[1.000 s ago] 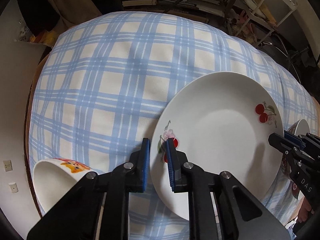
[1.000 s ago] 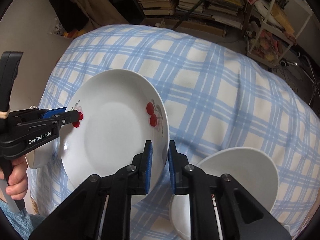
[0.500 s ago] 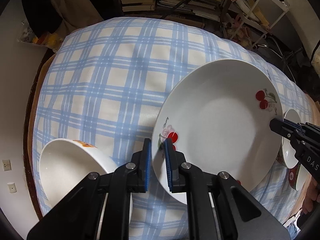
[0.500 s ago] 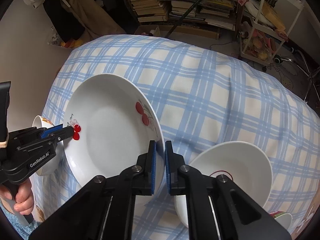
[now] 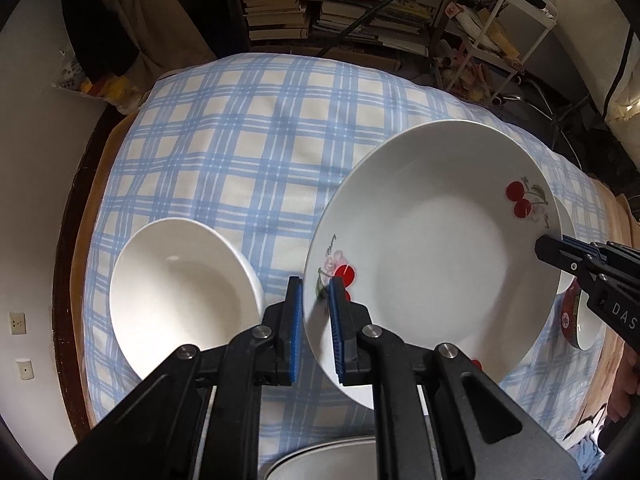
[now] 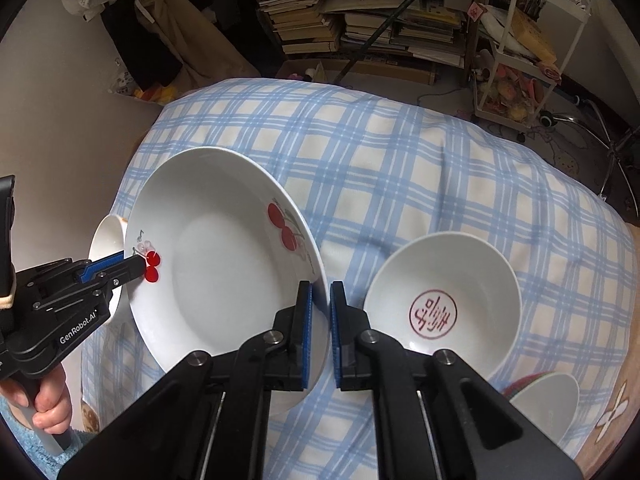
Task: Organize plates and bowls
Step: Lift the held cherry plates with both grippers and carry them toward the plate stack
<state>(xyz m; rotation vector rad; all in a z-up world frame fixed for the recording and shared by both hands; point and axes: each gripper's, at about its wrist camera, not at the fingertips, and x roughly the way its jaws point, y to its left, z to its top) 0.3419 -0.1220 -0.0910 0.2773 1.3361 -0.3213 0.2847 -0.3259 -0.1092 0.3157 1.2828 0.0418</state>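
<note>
A white deep plate with red cherry prints [image 5: 432, 256] [image 6: 224, 268] hangs tilted above the blue-checked tablecloth [image 5: 240, 152]. My left gripper [image 5: 315, 286] is shut on the plate's left rim, beside a cherry print. On the opposite rim my right gripper [image 6: 321, 286] is shut too. Each wrist view shows the other gripper: the right one [image 5: 556, 246] at the plate's far edge, the left one [image 6: 136, 266] clamped at the cherry. A plain white bowl [image 5: 180, 296] sits on the cloth left of the plate, and a white bowl with a red seal [image 6: 444, 300] to its right.
Another bowl with a red and green outside [image 5: 580, 320] [image 6: 548, 404] stands at the near right. A grey rim [image 5: 332, 460] shows under my left gripper. Stacked books [image 6: 360, 16] and a white cart [image 6: 520, 60] stand beyond the table. A hand [image 6: 44, 400] holds the left gripper.
Both grippers have risen with the plate, so the table looks farther away. The plain white bowl at the left has come fully into view. The right jaws have drawn tighter on the rim.
</note>
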